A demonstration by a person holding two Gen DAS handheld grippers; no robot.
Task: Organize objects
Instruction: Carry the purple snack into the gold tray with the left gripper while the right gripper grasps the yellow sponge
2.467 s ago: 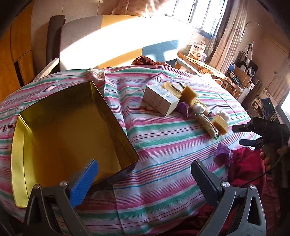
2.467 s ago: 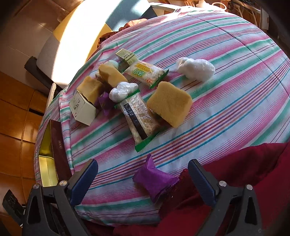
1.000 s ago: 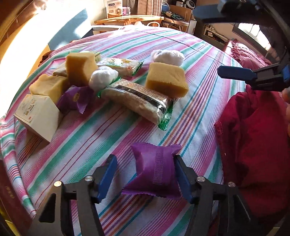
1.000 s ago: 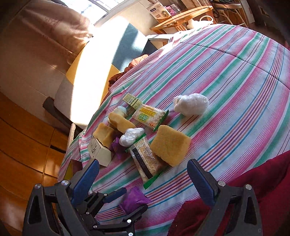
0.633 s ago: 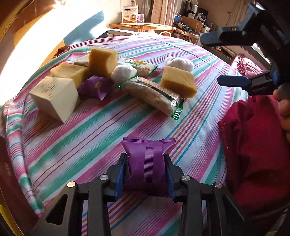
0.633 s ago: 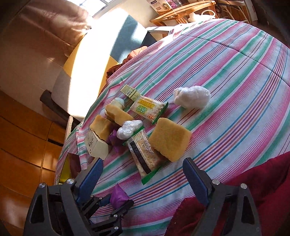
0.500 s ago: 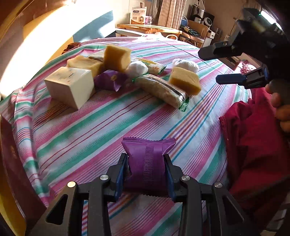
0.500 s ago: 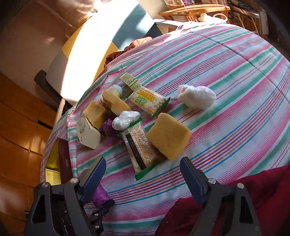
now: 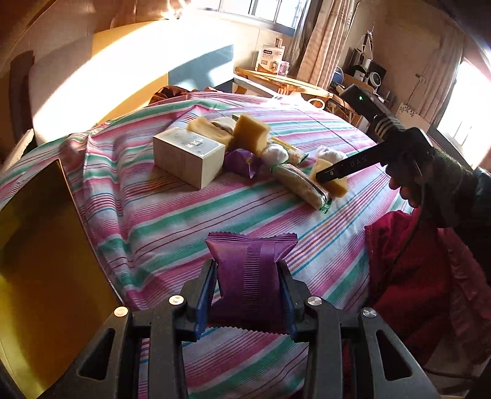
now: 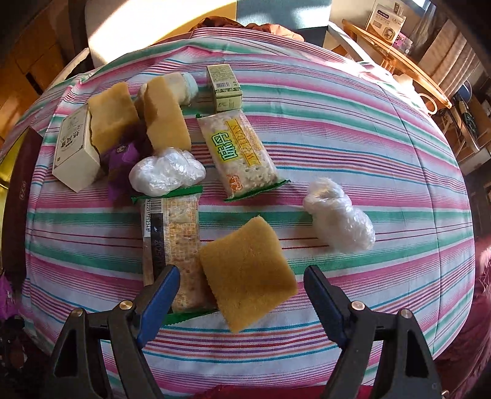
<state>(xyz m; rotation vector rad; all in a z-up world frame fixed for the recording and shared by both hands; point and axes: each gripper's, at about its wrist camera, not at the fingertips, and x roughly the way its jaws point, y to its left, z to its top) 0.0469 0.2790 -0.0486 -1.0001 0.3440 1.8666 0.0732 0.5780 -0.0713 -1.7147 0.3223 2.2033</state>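
Lived-in home room: round table under a striped cloth, curtained windows behind, cluttered wooden side desk with a carton, upholstered seat at the table's far edge.

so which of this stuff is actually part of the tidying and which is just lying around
Part of the job:
purple packet, held in the left tongs
gold tin
yellow sponge, between the open right tongs
cracker packs

Just lying about:
red cloth
side table
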